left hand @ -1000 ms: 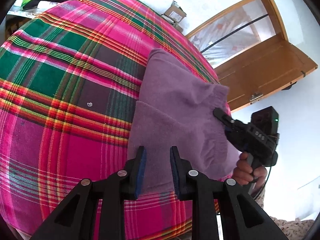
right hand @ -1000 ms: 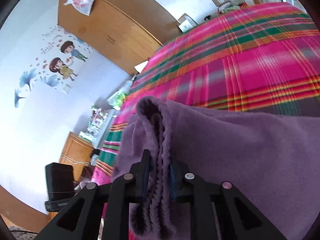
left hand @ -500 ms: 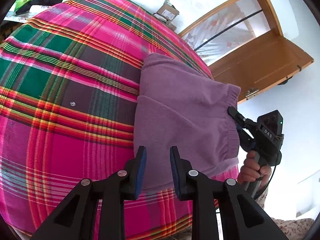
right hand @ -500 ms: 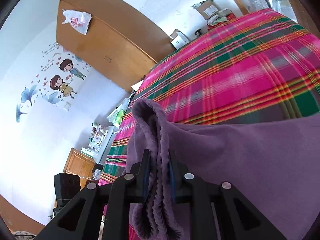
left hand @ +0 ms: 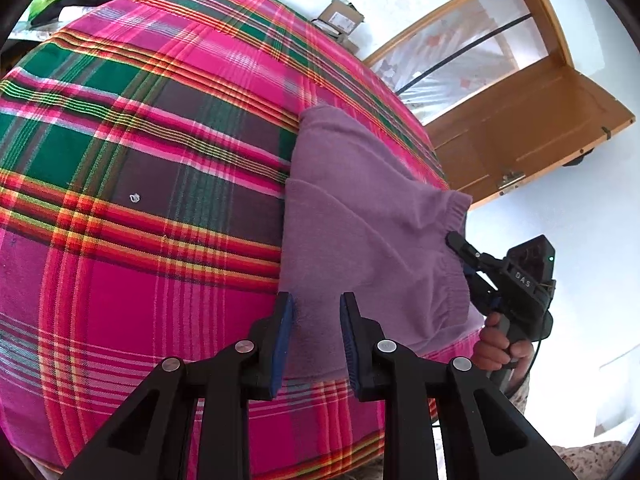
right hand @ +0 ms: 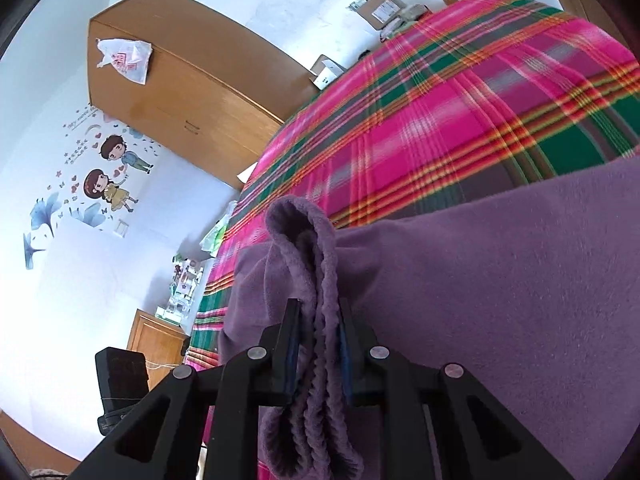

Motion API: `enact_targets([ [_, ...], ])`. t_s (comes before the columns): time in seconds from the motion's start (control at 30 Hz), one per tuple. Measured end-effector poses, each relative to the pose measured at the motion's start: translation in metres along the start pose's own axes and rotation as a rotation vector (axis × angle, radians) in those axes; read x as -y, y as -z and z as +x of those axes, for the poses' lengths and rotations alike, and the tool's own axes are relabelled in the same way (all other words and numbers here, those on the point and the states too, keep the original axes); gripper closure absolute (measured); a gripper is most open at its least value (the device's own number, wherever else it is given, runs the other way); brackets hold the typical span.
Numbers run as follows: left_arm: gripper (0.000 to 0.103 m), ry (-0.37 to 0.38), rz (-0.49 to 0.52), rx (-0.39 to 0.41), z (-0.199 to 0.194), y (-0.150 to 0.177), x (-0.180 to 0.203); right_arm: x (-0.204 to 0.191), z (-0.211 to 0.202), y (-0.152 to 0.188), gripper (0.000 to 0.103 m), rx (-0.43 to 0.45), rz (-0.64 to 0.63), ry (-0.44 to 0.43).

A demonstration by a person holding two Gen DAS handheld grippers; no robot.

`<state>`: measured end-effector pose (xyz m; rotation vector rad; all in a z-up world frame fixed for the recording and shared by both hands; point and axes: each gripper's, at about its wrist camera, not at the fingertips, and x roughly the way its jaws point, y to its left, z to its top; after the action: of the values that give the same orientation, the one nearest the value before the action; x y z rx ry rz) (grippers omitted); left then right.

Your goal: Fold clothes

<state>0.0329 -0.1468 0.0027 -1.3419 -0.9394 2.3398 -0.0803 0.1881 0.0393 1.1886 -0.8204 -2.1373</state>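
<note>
- The purple fleece garment [left hand: 360, 232] lies folded on the pink and green plaid bedspread [left hand: 140, 160]; in the left wrist view it sits at about 3 o'clock from the middle of the bed, near the bed's edge; one layer lies on top of another, and its gathered stretchy band [left hand: 456, 248] is at the 3 o'clock side.
- The left gripper [left hand: 316, 340] hangs above the near edge of the garment, at 6 o'clock in its own view; its jaws stand a little way apart with nothing between them; the blue pads [left hand: 283, 336] touch no cloth that I can see.
- The right gripper [right hand: 318, 344] is pinched tight on the gathered band [right hand: 320, 280]; the bunched purple cloth fills the gap between its jaws and sticks up past the tips toward 12 o'clock; more of it hangs down toward 6 o'clock.
- In the left wrist view the right gripper [left hand: 464, 252] comes in from 4 o'clock and bites the band at the garment's edge; a hand [left hand: 500, 348] holds its handle at about 4 o'clock.
- In the right wrist view the rest of the garment [right hand: 500, 280] spreads out toward 3 o'clock, lying flat on the bedspread [right hand: 440, 120].
- A wooden wardrobe [right hand: 180, 92] stands at 11 o'clock in the right wrist view, with a white plastic bag [right hand: 126, 58] hanging on it; cartoon wall stickers [right hand: 108, 172] of a boy and a girl are at 9 o'clock.
- A wooden door [left hand: 520, 132] is at 2 o'clock in the left wrist view; a cardboard box [left hand: 340, 16] sits past the bed at 12 o'clock.
</note>
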Motion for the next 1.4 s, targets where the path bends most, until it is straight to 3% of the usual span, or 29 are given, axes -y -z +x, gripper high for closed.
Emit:
enact_targets([
  [0.23, 0.078, -0.007, -0.010, -0.009, 0.002, 0.001, -0.003, 0.007, 0.005, 0.002, 0.083, -0.008, -0.001, 0.014],
  [0.4, 0.078, -0.013, -0.013, -0.009, 0.003, 0.002, 0.000, 0.004, 0.002, 0.005, 0.080, 0.004, -0.050, 0.083],
  [0.63, 0.078, 0.006, -0.022, -0.019, 0.006, 0.002, -0.008, -0.030, -0.019, 0.005, 0.077, 0.115, -0.256, 0.275],
  [0.73, 0.078, 0.022, -0.027, -0.025, 0.007, 0.004, -0.012, -0.056, -0.014, -0.009, 0.076, 0.110, -0.352, 0.284],
  [0.87, 0.078, 0.036, -0.017, -0.016, 0.003, 0.007, -0.015, -0.094, 0.019, -0.019, 0.076, 0.052, -0.539, 0.300],
  [1.0, 0.087, 0.044, 0.009, 0.011, -0.003, 0.011, -0.016, -0.130, 0.056, -0.028, 0.085, -0.012, -0.712, 0.310],
  [1.23, 0.091, 0.066, 0.017, -0.001, -0.002, 0.017, -0.020, -0.132, 0.105, -0.048, 0.085, -0.189, -0.703, 0.240],
  [1.4, 0.092, 0.098, 0.002, -0.009, 0.000, 0.016, -0.021, -0.127, 0.136, -0.048, 0.085, -0.306, -0.700, 0.248],
])
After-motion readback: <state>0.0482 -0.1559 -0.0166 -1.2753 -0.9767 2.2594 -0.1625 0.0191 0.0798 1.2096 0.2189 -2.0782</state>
